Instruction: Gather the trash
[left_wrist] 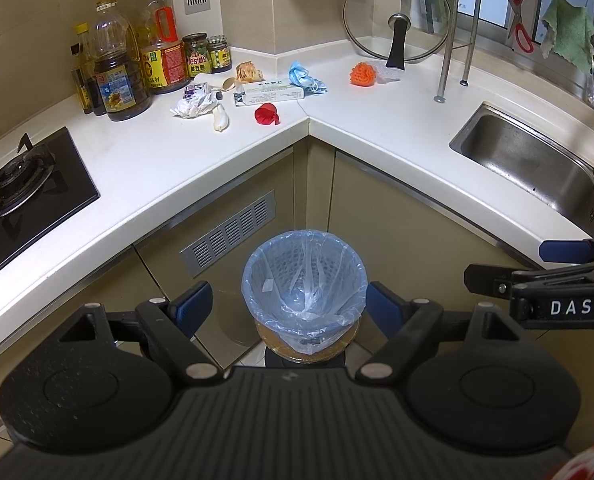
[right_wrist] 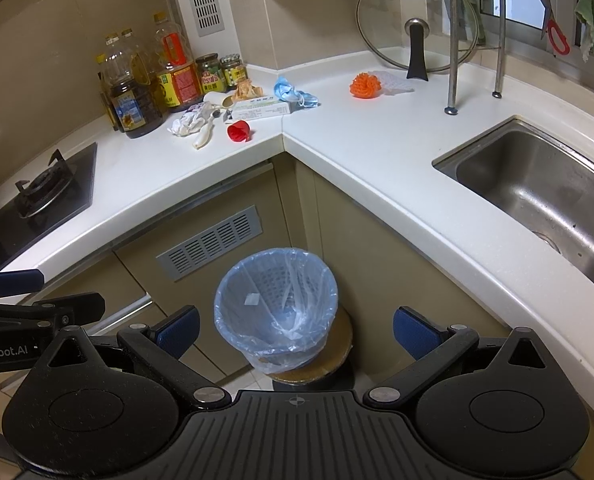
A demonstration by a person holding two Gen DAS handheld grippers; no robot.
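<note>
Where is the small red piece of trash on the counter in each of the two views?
Left wrist view: the red piece of trash lies upper centre, near the counter's inner corner, just below the long white box.
Right wrist view: it lies upper centre-left, again just below that box.
Shared landmark: the bin with the blue liner on the floor below.

White L-shaped countertop (left_wrist: 201, 168): bottles (left_wrist: 117, 76) upper left; crumpled paper (left_wrist: 195, 105), box (left_wrist: 271, 92), red scrap (left_wrist: 265, 114), blue mask (left_wrist: 305, 77) centre; orange netting (left_wrist: 363, 74) upper right.
</note>
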